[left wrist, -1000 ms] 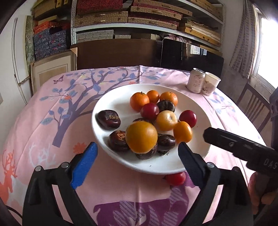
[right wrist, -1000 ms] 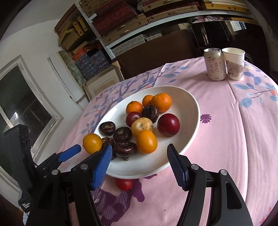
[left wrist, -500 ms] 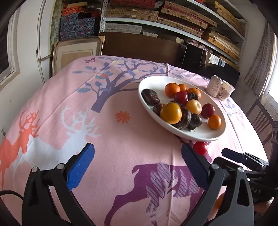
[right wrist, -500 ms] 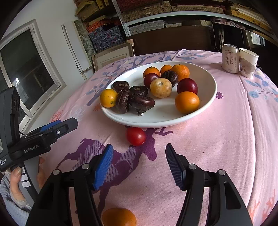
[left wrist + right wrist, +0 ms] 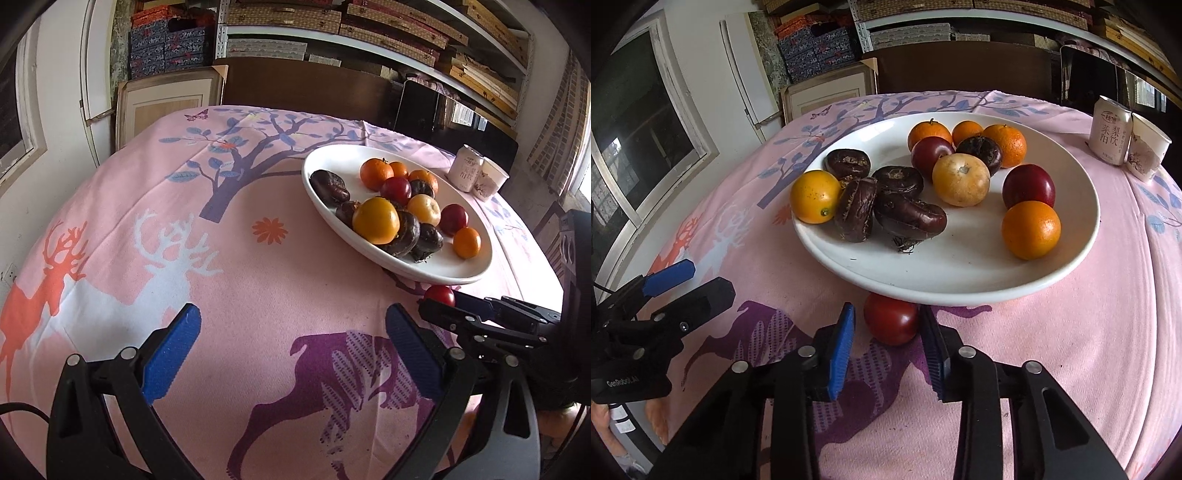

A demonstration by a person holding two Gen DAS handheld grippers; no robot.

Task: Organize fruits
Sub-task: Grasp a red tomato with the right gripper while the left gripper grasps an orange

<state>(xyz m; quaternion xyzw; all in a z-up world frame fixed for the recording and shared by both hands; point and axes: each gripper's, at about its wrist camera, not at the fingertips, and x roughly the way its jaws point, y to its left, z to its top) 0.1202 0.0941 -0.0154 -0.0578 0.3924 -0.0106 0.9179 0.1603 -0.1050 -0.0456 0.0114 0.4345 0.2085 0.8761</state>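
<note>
A white plate [image 5: 960, 273] holds several oranges, red plums, a yellow fruit and dark brown fruits; it also shows in the left wrist view [image 5: 443, 269]. A red tomato [image 5: 891, 323] lies on the pink cloth just under the plate's near rim, also in the left wrist view [image 5: 439, 295]. My right gripper [image 5: 886, 343] has its blue pads on either side of the tomato, narrowed around it but with a small gap on the left. My left gripper [image 5: 293, 350] is open and empty above the cloth, left of the plate.
A drink can [image 5: 1110, 134] and a paper cup [image 5: 1147, 151] stand at the table's far right. An orange fruit [image 5: 554, 424] shows partly behind the right gripper at the near edge. Shelves and a dark chair stand behind the table.
My right gripper has moved forward and down and narrowed around the tomato. My left gripper has drawn back a little further to the left of the plate.
</note>
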